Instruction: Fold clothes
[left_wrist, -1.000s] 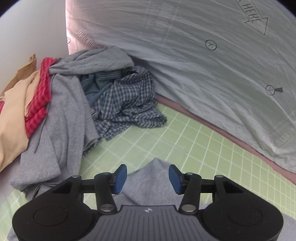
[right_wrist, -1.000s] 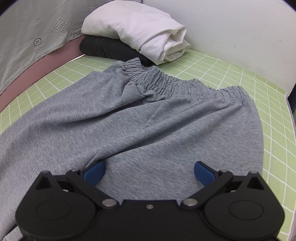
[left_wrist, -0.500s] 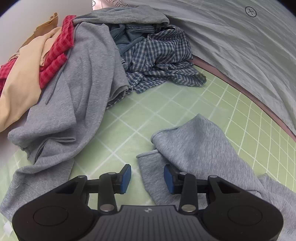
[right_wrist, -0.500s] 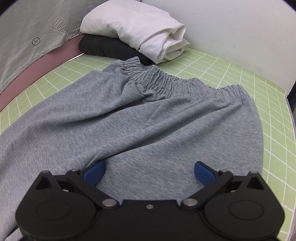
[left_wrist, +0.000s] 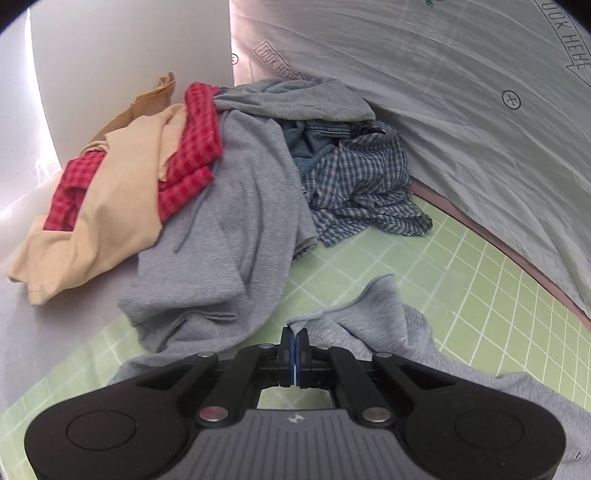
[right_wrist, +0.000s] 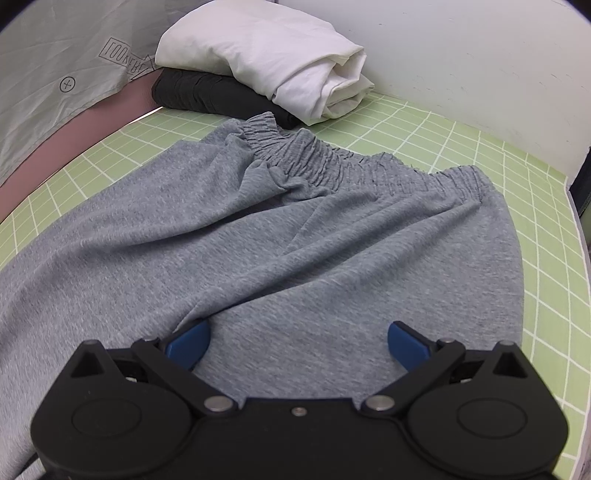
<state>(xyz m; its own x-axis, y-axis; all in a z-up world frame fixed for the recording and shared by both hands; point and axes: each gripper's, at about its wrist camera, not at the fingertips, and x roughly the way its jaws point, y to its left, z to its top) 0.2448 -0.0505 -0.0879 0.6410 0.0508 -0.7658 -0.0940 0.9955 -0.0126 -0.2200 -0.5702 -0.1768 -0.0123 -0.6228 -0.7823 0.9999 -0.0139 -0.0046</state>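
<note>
Lying lengthwise on the green mat (right_wrist: 461, 155), grey pants (right_wrist: 295, 240) point waistband toward folded stack (right_wrist: 258, 62). Left gripper (left_wrist: 294, 341) pinches a hem; right gripper (right_wrist: 297, 345) spread above fabric. Left view alone shows unfolded pile (left_wrist: 229, 206).

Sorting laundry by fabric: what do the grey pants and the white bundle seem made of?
Grey pants: likely heathered cotton jersey, matte, soft drape, gathered elastic waistband. White bundle: probably smooth woven cotton, matte, crisp creases; can't be sure.

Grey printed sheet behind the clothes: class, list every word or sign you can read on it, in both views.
"LOOK HERE", inside an arrow outline, on the crinkled grey backdrop sheet, top right.
Same wording by the clothes pile, partly hidden.
Circled cross mark.
Right wrist view: arrow label mirrored, blurred; circled plus.
</note>
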